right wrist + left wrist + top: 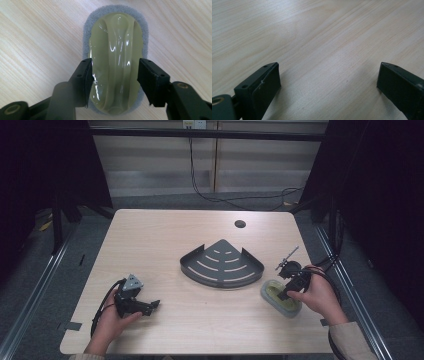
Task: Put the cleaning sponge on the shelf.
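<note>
A person seated at the near edge of a pale wooden table (165, 227) worked with 2 hand-held grippers, and the job appeared to be in its opening stage. The right gripper (115, 75) pointed straight down over a scrubbing sponge (115, 50), an oval grey pad with a glossy yellow-green plastic grip on top, which lay flat on the table near its right edge (281, 298). The gripper's 2 black jaws stood half closed on either side of the plastic grip, their pads (88, 77) at or just against its flanks; whether they pressed firmly could not be told from the pictures. The sponge looked not yet lifted, its grey base resting on the wood.

A dark metal corner rack (222, 264), fan-shaped with curved slots and a low rim, sat empty at the middle of the table, well apart from the sponge and to its left. Judging from that layout, the likely aim was to carry the sponge across and set it in the rack, which would leave the squeeze, the lift, the carry and the release all to come.

The left gripper (151, 307) rested low over bare wood at the near left, held in the person's left hand (112, 317), its jaws spread wide with nothing between them (329, 82).
</note>
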{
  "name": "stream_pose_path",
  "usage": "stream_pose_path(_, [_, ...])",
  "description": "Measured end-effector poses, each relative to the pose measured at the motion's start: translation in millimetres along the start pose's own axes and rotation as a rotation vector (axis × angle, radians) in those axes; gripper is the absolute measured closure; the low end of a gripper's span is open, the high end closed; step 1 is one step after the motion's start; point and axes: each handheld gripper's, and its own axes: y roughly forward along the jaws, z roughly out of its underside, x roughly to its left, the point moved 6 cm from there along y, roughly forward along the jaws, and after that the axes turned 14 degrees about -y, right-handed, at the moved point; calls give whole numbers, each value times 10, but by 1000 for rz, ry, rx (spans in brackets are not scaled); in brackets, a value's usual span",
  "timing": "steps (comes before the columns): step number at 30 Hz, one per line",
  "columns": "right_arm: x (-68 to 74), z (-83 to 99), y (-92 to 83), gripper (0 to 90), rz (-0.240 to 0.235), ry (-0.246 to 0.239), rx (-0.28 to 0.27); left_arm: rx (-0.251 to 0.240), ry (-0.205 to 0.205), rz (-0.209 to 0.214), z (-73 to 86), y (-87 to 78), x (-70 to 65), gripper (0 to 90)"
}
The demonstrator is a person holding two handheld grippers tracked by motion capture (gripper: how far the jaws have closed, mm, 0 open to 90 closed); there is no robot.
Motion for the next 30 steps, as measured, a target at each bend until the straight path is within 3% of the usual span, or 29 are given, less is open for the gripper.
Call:
stream_pose_path(12, [-14, -24, -3, 591, -11, -24, 52, 1, 0, 1, 0, 0, 0, 44])
stream_pose_path(17, [-11, -23, 2, 675, -14, -35, 75, 2, -1, 2, 2, -1, -1, 44])
stream_pose_path(30, [-18, -33, -38, 712, -27, -46, 92, 4, 2, 2, 2, -3, 2, 44])
